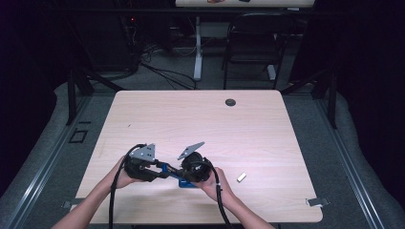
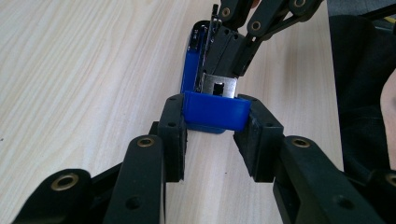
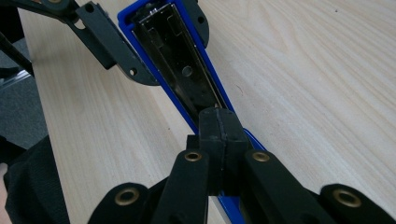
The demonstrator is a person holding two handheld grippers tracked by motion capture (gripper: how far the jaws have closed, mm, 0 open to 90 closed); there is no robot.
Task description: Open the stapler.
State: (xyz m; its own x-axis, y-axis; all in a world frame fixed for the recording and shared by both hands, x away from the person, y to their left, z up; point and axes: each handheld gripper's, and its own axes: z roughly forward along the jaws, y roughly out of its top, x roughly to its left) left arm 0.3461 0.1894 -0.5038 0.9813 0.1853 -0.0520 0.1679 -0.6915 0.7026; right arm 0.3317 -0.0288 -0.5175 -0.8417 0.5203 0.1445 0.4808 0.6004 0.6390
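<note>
Where the two hands meet in the lower middle of the high view, a blue stapler (image 1: 175,174) sits low over the table (image 1: 200,119), held between both grippers. The left gripper (image 1: 160,172) has its jaws clamped on one end of it: in the left gripper view the two black pads press the sides of a blue plastic end piece (image 2: 214,112). Beyond that, the stapler's blue body and silver metal parts show, with the other gripper's jaws closing in from the top of the frame.

The right gripper (image 1: 184,172) has its jaws drawn together; in the right gripper view the pads (image 3: 219,135) meet with no gap over the stapler's open channel. That channel is a shiny metal tray (image 3: 182,70) framed by blue edges.

Table: pale wood grain, rounded corners. A small dark round cap (image 1: 230,102) sits near its far edge, a small white piece (image 1: 241,177) lies lower right of the hands, and a strip of tape (image 1: 316,202) marks the lower right corner. Room is dark, grey floor, cables and a black chair (image 1: 253,43) at the top of the frame.

In the high view the stapler's long axis runs roughly left to right, from one gripper to the other. In the right gripper view it slants from bottom centre up toward the upper left.
</note>
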